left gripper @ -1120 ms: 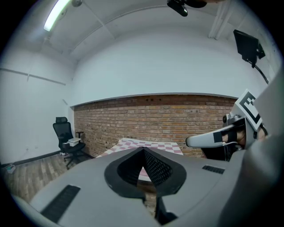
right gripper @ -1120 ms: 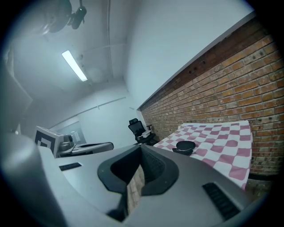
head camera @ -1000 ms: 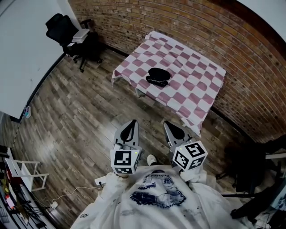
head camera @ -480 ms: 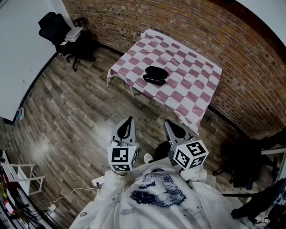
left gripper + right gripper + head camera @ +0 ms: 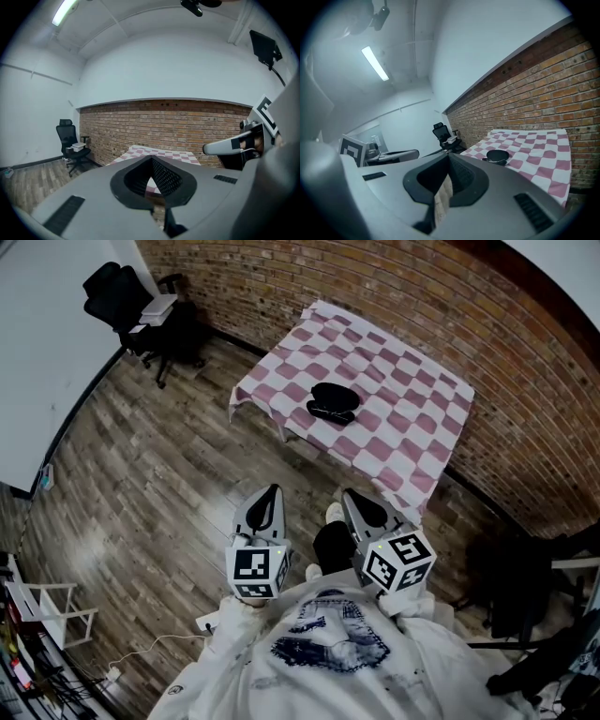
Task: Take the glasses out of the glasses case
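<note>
A black glasses case lies closed near the front of a table under a pink-and-white checked cloth. It also shows small in the right gripper view. Both grippers are held close to my chest, well short of the table and above the wooden floor. My left gripper has its jaws together with nothing in them, and its tips meet in a point. My right gripper is likewise shut and empty. A dark trouser leg and a white shoe show between them.
A black office chair with a white box on it stands at the far left by the white wall. A brick wall runs behind the table. A white rack and a floor cable are at the lower left, and dark furniture stands at the right.
My view has shifted slightly toward the table. A leg and shoe have stepped forward between the grippers. Both grippers stay shut and held in the same pose.
</note>
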### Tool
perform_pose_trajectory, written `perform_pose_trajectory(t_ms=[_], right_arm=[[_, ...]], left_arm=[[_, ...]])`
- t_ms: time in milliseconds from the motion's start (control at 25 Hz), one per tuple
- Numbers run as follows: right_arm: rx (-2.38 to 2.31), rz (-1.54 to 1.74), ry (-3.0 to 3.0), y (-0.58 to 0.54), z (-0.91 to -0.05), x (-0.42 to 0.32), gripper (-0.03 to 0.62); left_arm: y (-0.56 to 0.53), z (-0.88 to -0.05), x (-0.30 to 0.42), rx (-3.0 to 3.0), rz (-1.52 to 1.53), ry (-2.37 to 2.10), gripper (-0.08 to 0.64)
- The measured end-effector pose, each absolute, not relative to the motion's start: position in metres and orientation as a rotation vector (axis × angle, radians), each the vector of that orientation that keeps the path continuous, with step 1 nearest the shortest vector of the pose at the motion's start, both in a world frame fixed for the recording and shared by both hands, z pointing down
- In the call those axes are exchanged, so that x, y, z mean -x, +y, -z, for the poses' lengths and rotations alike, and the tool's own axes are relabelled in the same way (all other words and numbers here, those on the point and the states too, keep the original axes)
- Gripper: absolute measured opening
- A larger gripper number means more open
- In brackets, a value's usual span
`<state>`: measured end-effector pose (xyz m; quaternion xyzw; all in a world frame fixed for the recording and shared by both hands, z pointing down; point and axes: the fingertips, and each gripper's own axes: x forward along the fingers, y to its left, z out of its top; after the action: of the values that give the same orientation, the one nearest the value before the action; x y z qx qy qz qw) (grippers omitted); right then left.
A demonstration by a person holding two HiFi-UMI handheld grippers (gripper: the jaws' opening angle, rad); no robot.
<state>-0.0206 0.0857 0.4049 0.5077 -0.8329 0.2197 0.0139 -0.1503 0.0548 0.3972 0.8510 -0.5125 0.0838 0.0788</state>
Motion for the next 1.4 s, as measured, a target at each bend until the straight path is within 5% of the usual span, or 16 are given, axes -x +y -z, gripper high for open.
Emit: perform_pose_trajectory(t_ms=[1400], right_arm=[[-1.586,-0.717,-2.584,-0.157,-0.403,-0.054,0.014]], left_arm=[[-0.180,-0.397,0.073,-2.574,-0.318,-1.499,0.009]])
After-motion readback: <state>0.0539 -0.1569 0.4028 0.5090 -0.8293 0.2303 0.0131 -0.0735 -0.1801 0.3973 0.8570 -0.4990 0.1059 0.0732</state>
